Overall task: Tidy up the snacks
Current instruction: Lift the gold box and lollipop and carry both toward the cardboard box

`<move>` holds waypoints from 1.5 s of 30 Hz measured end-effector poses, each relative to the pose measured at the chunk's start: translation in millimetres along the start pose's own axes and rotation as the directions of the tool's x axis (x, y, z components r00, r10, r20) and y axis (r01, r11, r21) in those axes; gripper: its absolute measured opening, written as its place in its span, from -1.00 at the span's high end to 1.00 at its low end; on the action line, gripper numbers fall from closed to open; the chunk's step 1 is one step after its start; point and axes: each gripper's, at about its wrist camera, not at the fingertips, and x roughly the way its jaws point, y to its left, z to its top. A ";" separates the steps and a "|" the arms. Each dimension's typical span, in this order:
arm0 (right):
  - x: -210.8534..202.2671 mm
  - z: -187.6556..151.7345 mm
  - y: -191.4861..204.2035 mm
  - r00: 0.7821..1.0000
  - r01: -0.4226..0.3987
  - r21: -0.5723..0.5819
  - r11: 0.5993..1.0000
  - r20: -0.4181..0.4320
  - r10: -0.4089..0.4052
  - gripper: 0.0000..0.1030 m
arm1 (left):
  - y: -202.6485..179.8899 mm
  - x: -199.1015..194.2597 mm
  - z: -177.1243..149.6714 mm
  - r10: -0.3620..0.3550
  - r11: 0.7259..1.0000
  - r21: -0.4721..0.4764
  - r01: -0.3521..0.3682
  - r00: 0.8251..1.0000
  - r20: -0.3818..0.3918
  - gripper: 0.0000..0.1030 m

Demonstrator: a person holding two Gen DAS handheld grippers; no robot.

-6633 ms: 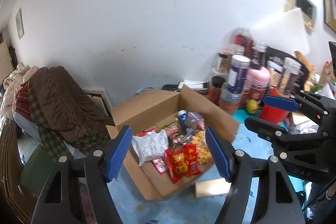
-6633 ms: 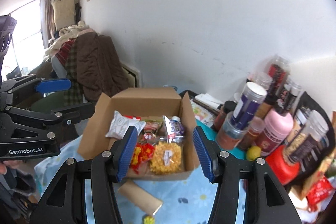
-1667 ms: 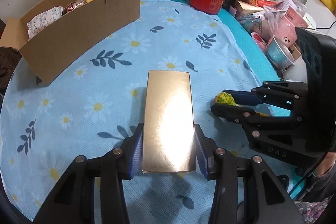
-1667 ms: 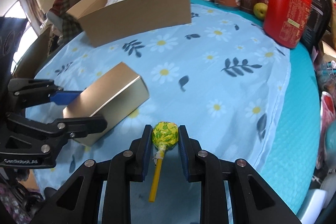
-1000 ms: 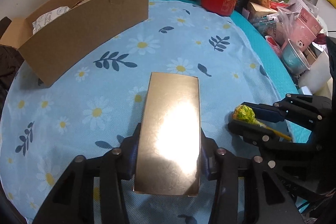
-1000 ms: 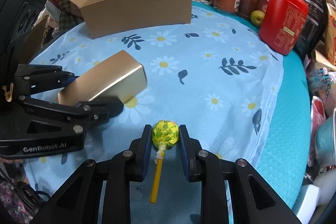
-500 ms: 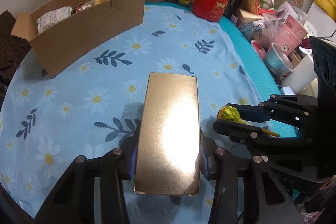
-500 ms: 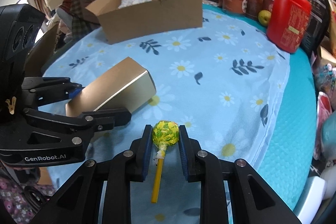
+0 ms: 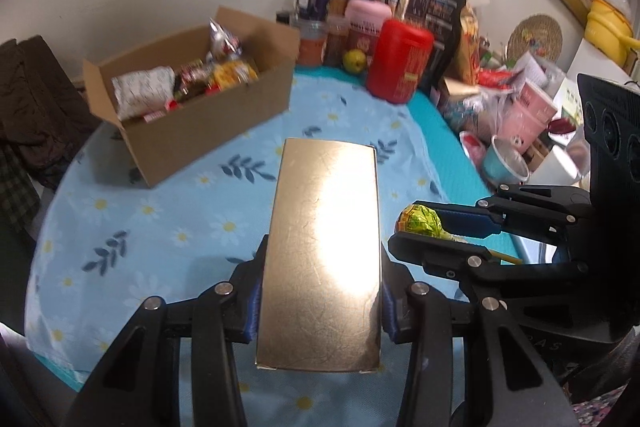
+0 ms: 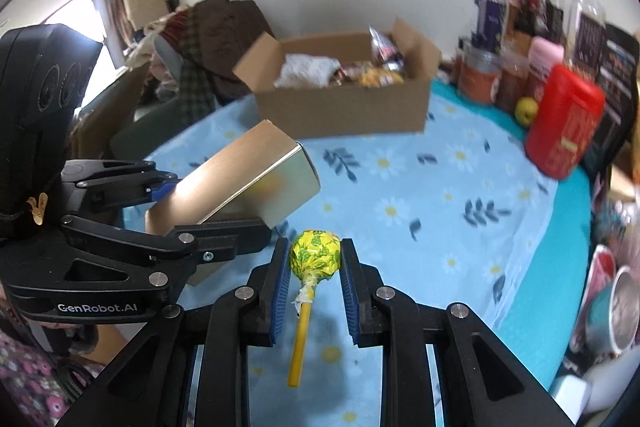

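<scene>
One gold box (image 9: 320, 235) clamped between the left gripper (image 9: 320, 287) fingers. One yellow-wrapped lollipop (image 10: 315, 255) pinched between the right gripper (image 10: 315, 267) fingers. Beyond both, one open cardboard box (image 9: 208, 123) of snacks.

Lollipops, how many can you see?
1. The yellow-green wrapped lollipop on a yellow stick is pinched in the right tool, above the flowery blue tablecloth. More may be hidden inside the brown cardboard box.
</scene>
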 end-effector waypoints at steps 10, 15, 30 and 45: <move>-19.6 48.4 11.9 0.993 -0.019 -0.068 0.998 0.111 0.026 0.54 | 12.8 -35.3 35.8 0.031 1.000 -0.006 -0.031 0.991 0.127 0.14; -23.0 73.8 12.4 0.989 -0.023 -0.090 0.996 0.146 0.036 0.54 | 23.1 -42.5 57.3 0.030 1.000 -0.005 -0.030 0.985 0.172 0.14; 3.2 159.8 -5.6 0.971 -0.005 -0.130 0.992 0.236 0.036 0.54 | 71.8 -27.3 137.2 0.036 0.999 -0.003 -0.037 0.967 0.252 0.14; 83.1 234.8 -54.5 0.973 0.002 -0.107 0.994 0.230 0.023 0.54 | 138.0 41.7 211.2 0.060 0.998 -0.028 -0.055 0.971 0.233 0.14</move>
